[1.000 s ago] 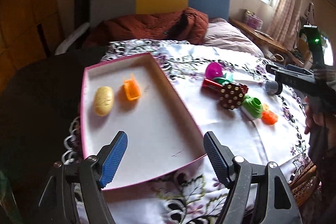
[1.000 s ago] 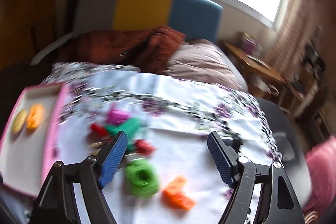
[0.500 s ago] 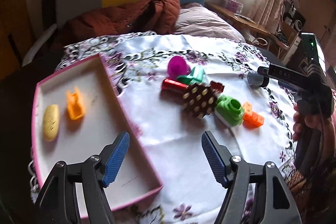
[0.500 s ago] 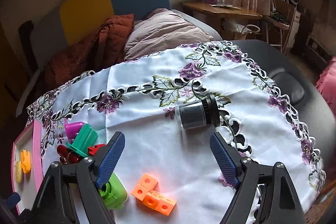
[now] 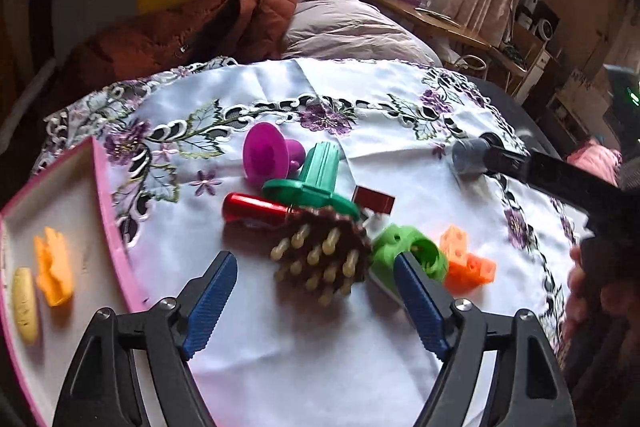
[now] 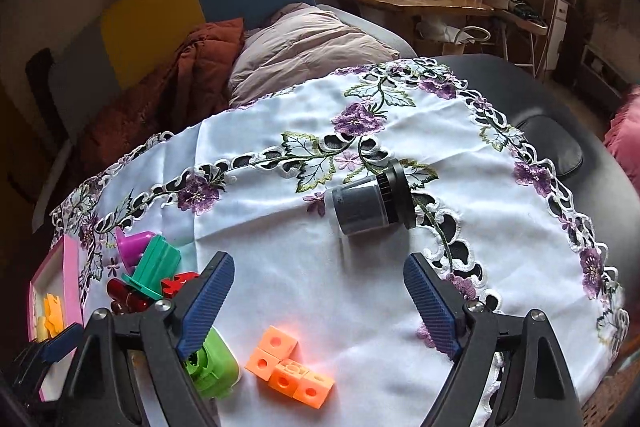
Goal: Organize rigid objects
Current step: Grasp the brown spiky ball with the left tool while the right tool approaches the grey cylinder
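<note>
My left gripper (image 5: 314, 303) hovers over the toy pile, its jaws opening, with a brown spiky ball (image 5: 324, 255) just ahead between the pads, untouched. Around the ball lie a red cylinder (image 5: 256, 213), a teal flanged piece (image 5: 316, 179), a magenta cup (image 5: 266, 153), a lime green cylinder (image 5: 408, 251) and joined orange cubes (image 5: 468, 263). At the left, the pink tray (image 5: 108, 211) holds a yellow piece (image 5: 24, 303) and an orange piece (image 5: 54, 277). My right gripper (image 6: 320, 307) stands open and empty. A grey jar (image 6: 368, 203) with a black lid lies on its side beyond it.
A white embroidered cloth (image 6: 280, 131) covers the round table. A dark padded surface (image 6: 560, 147) lies past its right edge. Behind are a rust blanket (image 5: 180, 31), a pillow (image 5: 340, 27) and a wooden desk (image 6: 420, 3). A hand (image 5: 580, 279) holds the right gripper's black body.
The left gripper swung right from over the pink tray to the toy pile and came nearer the spiky ball. The right gripper rolled and turned from the toys toward the grey jar, then held still.
</note>
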Motion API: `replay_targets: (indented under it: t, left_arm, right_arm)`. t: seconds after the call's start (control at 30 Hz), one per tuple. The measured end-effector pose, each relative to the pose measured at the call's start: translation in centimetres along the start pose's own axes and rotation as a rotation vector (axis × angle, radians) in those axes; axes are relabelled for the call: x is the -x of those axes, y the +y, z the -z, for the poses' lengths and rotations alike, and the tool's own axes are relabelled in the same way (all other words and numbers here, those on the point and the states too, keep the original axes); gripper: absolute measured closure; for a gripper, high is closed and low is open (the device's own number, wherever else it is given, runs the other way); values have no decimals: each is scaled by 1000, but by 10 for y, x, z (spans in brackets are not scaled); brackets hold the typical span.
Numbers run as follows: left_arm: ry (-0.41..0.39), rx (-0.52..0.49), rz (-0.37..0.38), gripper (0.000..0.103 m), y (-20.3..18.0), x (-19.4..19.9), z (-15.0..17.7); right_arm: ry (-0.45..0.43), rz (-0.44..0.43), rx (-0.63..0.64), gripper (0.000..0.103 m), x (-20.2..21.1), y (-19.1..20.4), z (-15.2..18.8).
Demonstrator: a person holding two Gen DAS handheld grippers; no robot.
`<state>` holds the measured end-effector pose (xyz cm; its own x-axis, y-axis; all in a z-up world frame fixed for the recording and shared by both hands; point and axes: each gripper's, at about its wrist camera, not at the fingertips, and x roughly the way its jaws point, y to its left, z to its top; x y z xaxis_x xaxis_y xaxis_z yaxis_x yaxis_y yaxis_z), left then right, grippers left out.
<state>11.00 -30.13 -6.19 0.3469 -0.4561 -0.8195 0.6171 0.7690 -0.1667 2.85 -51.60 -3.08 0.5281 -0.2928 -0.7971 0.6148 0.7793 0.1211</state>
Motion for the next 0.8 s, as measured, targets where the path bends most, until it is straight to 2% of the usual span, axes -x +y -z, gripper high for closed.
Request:
replay_targets:
  t: [0.17,0.27,0.3,0.33,0.43,0.5,0.63,0.8]
  left_arm:
    - [-2,23,24,21,2,-17,-9]
    - [46,68,23,21,10,-37,-10]
    - [62,89,36,24,13,-42,-10]
    - [79,124,79,39,18,-48,-8]
    - [71,126,95,39,19,-48,-3]
    - [65,107,94,39,16,-45,0]
    - [42,100,70,39,17,-35,10]
    - [7,58,36,39,15,-12,27]
  right_arm:
    - [2,-3,-9,16,-2,-1,-1]
    - [6,-3,-5,16,-3,0,-1]
    - [2,1,-4,16,-3,0,-1]
    - [-2,3,-7,16,-2,-1,-2]
    - [-26,7,-37,16,1,-6,-4]
    - [-44,1,-77,16,5,-14,-6]
    - [-55,-23,-273,16,7,-52,-7]
    - [-3,-39,-452,16,-4,-84,-1]
